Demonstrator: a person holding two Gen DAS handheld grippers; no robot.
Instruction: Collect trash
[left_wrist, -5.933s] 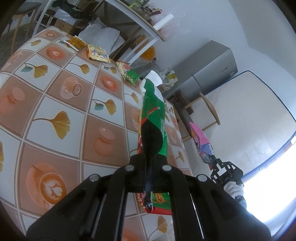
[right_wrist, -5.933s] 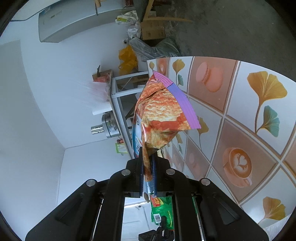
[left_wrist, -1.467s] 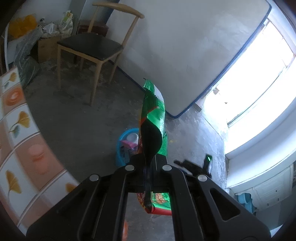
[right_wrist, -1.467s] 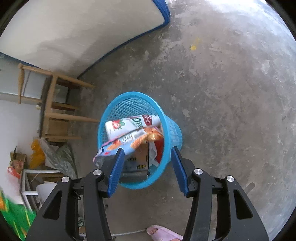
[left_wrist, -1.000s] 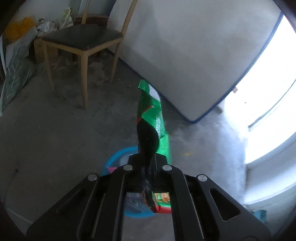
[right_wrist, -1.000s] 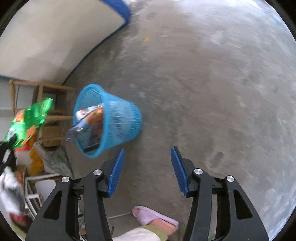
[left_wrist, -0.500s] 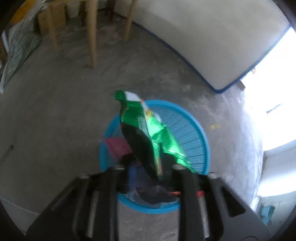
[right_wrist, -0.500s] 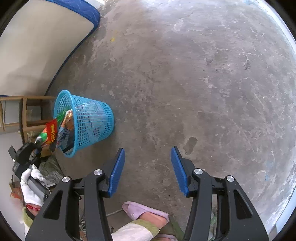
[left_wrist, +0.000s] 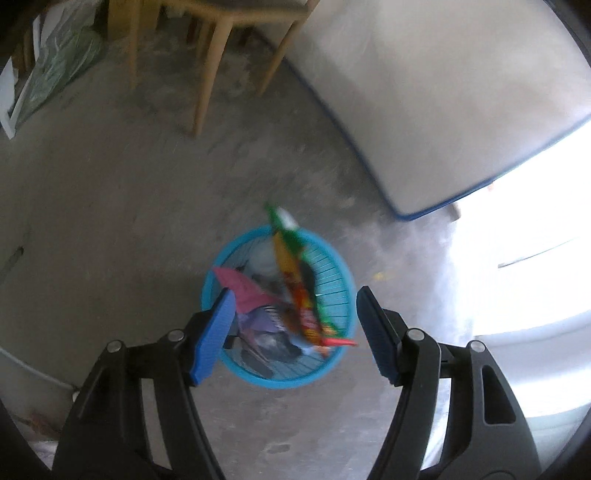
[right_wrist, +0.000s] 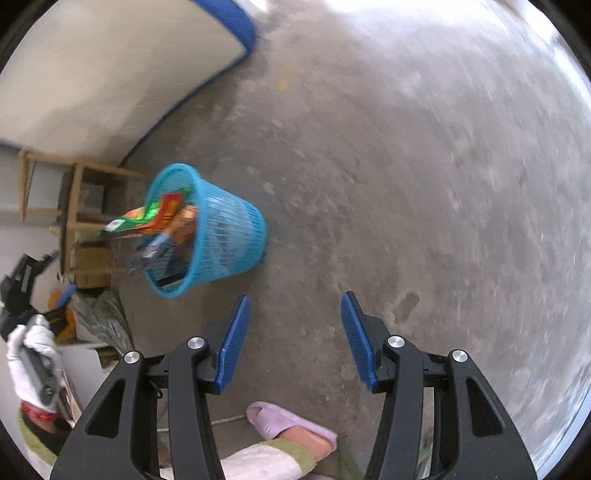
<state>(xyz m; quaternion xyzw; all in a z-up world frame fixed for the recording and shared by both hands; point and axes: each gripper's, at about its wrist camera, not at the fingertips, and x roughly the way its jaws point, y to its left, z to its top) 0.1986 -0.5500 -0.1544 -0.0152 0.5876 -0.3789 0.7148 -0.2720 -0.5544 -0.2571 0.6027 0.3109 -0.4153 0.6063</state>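
Floor (right_wrist: 388, 155) of bare concrete carries our blue basket (left_wrist: 332, 295), where the green wrapper (left_wrist: 295, 280) sits upright among other trash. Our left gripper (left_wrist: 295, 328) has just been opening and holds nothing; our right gripper (right_wrist: 295, 338) stands half-open, empty.

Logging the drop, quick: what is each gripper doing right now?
Left gripper: jaws have just been opening, now open; the green snack bag is free, over the blue basket.
Right gripper: open, empty.
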